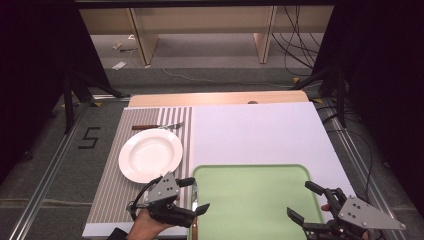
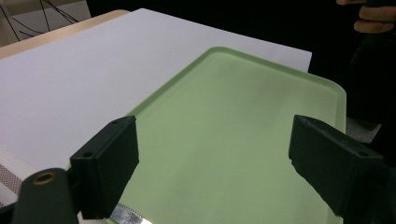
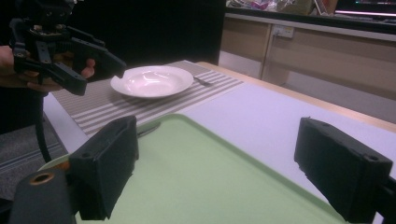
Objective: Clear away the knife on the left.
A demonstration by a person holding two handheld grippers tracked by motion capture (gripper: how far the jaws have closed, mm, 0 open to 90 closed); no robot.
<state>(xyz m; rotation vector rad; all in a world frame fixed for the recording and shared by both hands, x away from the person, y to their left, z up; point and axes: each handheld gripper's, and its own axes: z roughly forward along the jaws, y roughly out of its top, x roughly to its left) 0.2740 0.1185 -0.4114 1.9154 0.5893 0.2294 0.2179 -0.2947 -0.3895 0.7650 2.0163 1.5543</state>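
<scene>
High view. At the near left, in a hand, the left gripper point(image 1: 198, 195), jaws spread wide, gripping nothing, hovering above a table knife with a silver blade and brown handle point(image 1: 194, 192). Knife lying along the left edge of a pale green rectangular plastic tray point(image 1: 250, 200), just right of a grey-and-white striped placemat point(image 1: 107, 195). At the near right, the right gripper point(image 1: 299, 198), jaws likewise wide apart and empty, over the tray's right rim. On the placemat, farther off, a round white plate point(image 1: 150, 155); beyond it, a fork with a brown handle point(image 1: 157, 126). Under the tray, a white sheet point(image 1: 255, 132) covering a light wooden table point(image 1: 215, 98).

Left gripper view. Left gripper point(image 2: 212, 135) looking across the green tray point(image 2: 243, 116), black jaws far apart with nothing between them. At the bottom edge, beside the left-hand jaw, a sliver of the knife point(image 2: 128, 215). Beyond the tray, the white sheet point(image 2: 84, 74).

Right gripper view. Right gripper point(image 3: 217, 140) low over the tray point(image 3: 210, 177), jaws open and empty. Past the tray's far rim, the knife point(image 3: 149, 129), then the placemat point(image 3: 116, 105), plate point(image 3: 152, 81) and fork point(image 3: 203, 81). Up at the left, the left gripper point(image 3: 102, 78), raised above the placemat, open.
</scene>
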